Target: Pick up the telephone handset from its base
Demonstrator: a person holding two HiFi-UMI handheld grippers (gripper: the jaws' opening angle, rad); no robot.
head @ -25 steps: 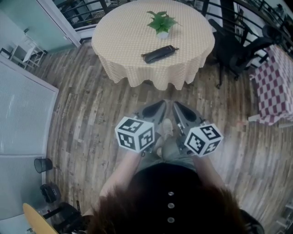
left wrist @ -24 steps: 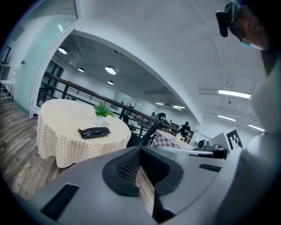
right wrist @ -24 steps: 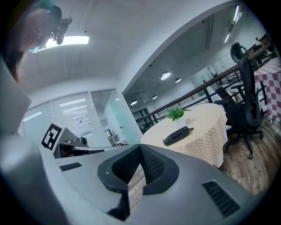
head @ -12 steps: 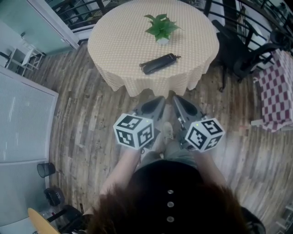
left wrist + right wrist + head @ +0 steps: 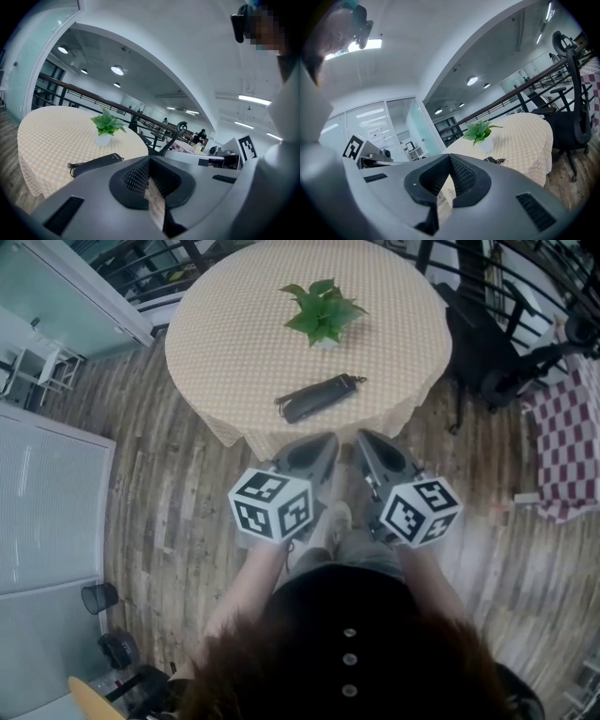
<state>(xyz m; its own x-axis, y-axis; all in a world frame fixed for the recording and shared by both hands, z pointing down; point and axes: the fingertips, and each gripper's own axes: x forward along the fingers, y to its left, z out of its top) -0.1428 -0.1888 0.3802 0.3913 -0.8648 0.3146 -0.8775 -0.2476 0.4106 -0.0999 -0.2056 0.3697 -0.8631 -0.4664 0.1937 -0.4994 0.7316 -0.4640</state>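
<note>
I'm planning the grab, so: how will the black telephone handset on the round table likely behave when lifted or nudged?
The telephone handset looks long, flat and rigid, so probably stiff, light and unlikely to roll. Its coiled cord may trail and tug. Pushed, it might ruck the loose tablecloth rather than slide.

Left gripper (image 5: 324,442), right gripper (image 5: 367,440): shells were smooth grey, tapered and vented, with black ribbed pads (image 5: 138,176). A black-and-white marker cube sat at 6 o'clock of each: left cube (image 5: 272,505), right cube (image 5: 420,511). The wearer had a black top (image 5: 319,607) with three pale buttons (image 5: 350,662) in a 12-to-6 line, grey trousers (image 5: 364,546) and a pale shoe (image 5: 335,519).
</note>
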